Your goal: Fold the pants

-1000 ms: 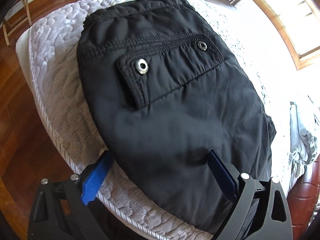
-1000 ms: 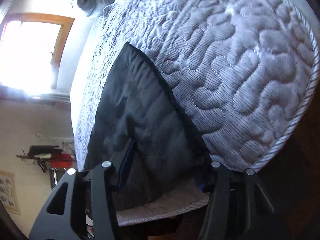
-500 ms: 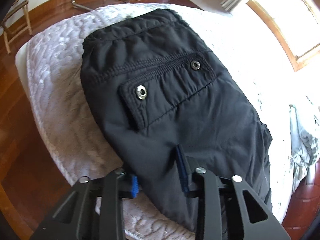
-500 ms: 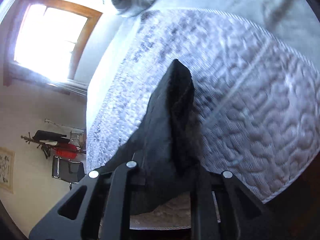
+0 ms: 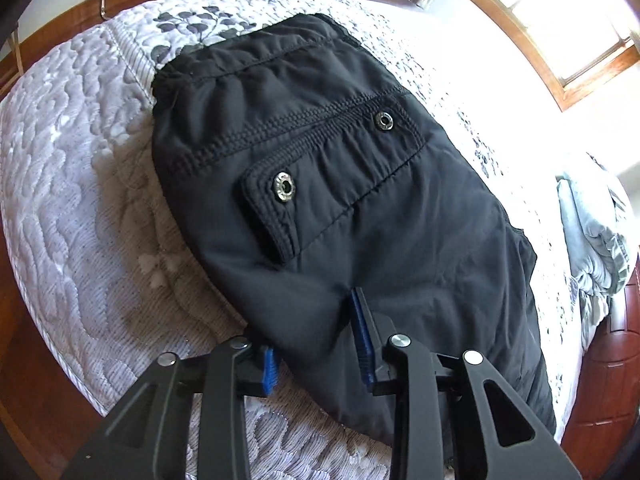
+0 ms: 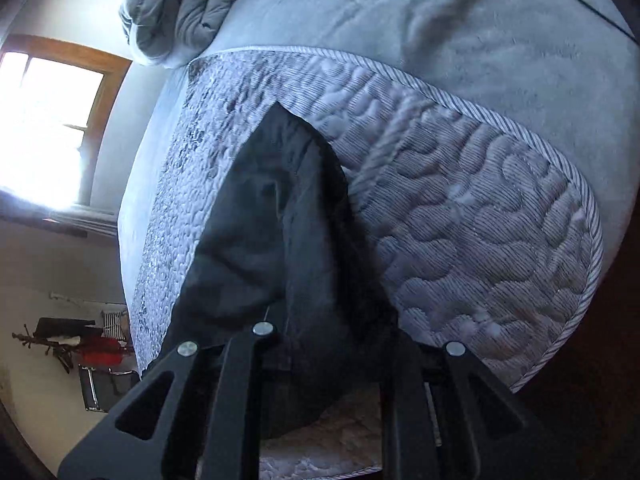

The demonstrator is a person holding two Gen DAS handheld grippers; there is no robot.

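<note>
Black pants (image 5: pixel 340 216) lie on the quilted bedspread (image 5: pixel 80 200), pocket flap with snap (image 5: pixel 285 187) facing up. Left gripper (image 5: pixel 316 344): blue pads (image 5: pixel 362 340) pinch a raised fold at the near edge of the pants, gap narrow. Right gripper (image 6: pixel 324 364): fingers closed on a bunched ridge of the pants (image 6: pixel 280 248), lifted off the bedspread (image 6: pixel 480 220). Grey pillow (image 6: pixel 180 4) at the far end.

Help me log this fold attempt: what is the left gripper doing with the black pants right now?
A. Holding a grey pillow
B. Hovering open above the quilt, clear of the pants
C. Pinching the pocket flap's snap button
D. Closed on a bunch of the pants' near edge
D: the left gripper has its blue fingers pinching a bunched fold of the black pants at their near edge.
</note>
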